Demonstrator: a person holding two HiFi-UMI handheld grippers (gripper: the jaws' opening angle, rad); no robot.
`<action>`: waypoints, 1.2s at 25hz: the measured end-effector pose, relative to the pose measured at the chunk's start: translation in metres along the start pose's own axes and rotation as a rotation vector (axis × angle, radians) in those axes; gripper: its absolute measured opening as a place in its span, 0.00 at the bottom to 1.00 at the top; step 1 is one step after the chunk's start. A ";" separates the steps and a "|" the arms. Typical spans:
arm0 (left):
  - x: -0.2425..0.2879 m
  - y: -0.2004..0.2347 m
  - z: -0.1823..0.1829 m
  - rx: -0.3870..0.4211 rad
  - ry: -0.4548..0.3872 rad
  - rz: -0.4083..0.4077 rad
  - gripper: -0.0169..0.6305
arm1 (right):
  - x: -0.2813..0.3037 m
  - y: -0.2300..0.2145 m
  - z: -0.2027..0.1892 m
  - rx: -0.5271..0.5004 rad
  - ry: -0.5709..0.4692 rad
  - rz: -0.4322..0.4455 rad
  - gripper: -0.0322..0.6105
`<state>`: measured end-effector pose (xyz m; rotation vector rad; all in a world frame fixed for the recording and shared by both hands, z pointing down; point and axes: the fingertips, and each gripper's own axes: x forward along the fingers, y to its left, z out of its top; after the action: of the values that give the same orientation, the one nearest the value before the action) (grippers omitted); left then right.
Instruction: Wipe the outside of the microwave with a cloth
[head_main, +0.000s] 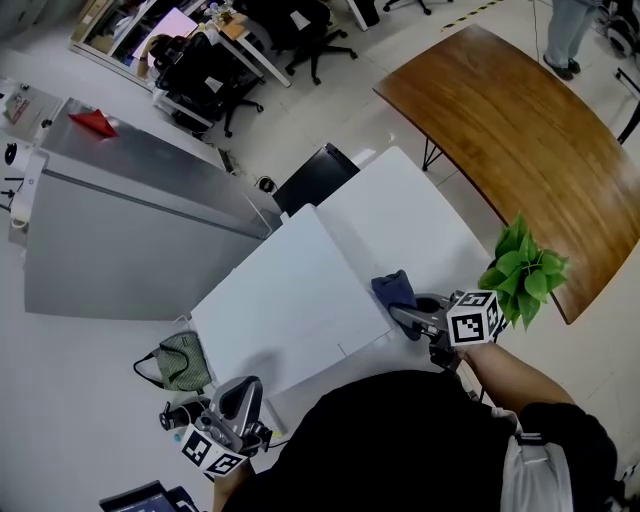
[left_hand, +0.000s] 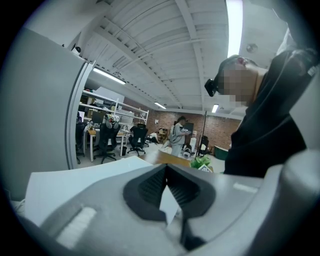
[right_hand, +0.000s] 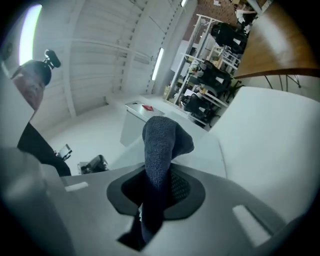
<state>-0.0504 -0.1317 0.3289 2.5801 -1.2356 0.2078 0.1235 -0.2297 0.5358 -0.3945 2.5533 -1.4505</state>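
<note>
The microwave (head_main: 290, 300) is a white box seen from above in the head view, standing on a white table (head_main: 420, 215). A dark blue cloth (head_main: 393, 290) lies bunched against the microwave's right edge. My right gripper (head_main: 410, 320) is shut on it. In the right gripper view the cloth (right_hand: 162, 140) stands up out of the right gripper (right_hand: 157, 175), with the microwave's white top (right_hand: 205, 145) beyond. My left gripper (head_main: 240, 400) hangs low at the microwave's near left corner, shut and holding nothing. In the left gripper view the left gripper (left_hand: 166, 167) points across a white surface (left_hand: 75, 180).
A green potted plant (head_main: 522, 270) stands just right of my right hand. A curved brown wooden table (head_main: 520, 130) lies beyond it. A tall grey cabinet (head_main: 130, 230) stands to the left, a black bin (head_main: 315, 178) behind the microwave, a green bag (head_main: 180, 362) near my left gripper.
</note>
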 end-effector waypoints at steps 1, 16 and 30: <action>0.000 -0.001 0.001 0.001 -0.001 0.001 0.03 | 0.000 -0.018 -0.010 0.023 0.026 -0.039 0.12; -0.019 -0.009 0.004 0.003 -0.043 0.081 0.03 | 0.003 -0.162 -0.096 0.221 0.290 -0.423 0.12; -0.058 -0.019 -0.004 -0.030 -0.134 0.143 0.03 | -0.011 -0.033 -0.025 -0.068 0.008 -0.225 0.12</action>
<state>-0.0721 -0.0765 0.3148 2.5172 -1.4607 0.0452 0.1319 -0.2215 0.5772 -0.7085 2.6402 -1.4394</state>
